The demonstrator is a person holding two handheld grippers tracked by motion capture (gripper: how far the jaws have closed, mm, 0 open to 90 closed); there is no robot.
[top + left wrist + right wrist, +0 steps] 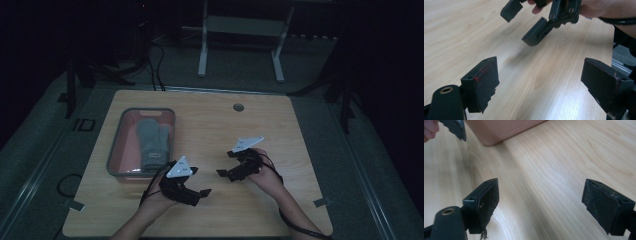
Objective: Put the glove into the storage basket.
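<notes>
Both grippers hang over bare wood, nothing held. Left gripper point(200, 186) has its jaws spread wide, empty; in the left gripper view only the light wooden table top point(499, 30) lies between the pads. Right gripper point(223, 165) is the same: jaws wide apart, nothing between them, just wood grain in the right gripper view. The two point toward each other, tips near but apart; in the left gripper view the right gripper point(524, 23) hangs ahead of the left one's jaws, clear of the table.

The thing nearest is the pair of grey knitted gloves point(152, 140) lying flat in the rectangular grey-rimmed tray with reddish floor point(116, 142). The tray sits just beyond and to the outer side of the left gripper, its near corner close to that hand; from the right gripper it is farther off, across the left one. A corner of the tray point(499, 132) shows ahead of the right gripper's jaws.

Step in hand, as I judge it: the approach, no grasp yet, gloves untouched in the tray. The next move probably calls for the left gripper to swing over the tray rim, drop its open jaws onto a glove cuff, and pinch soft fabric without snagging the wall. The gloves overlap, so both could lift at once.
</notes>
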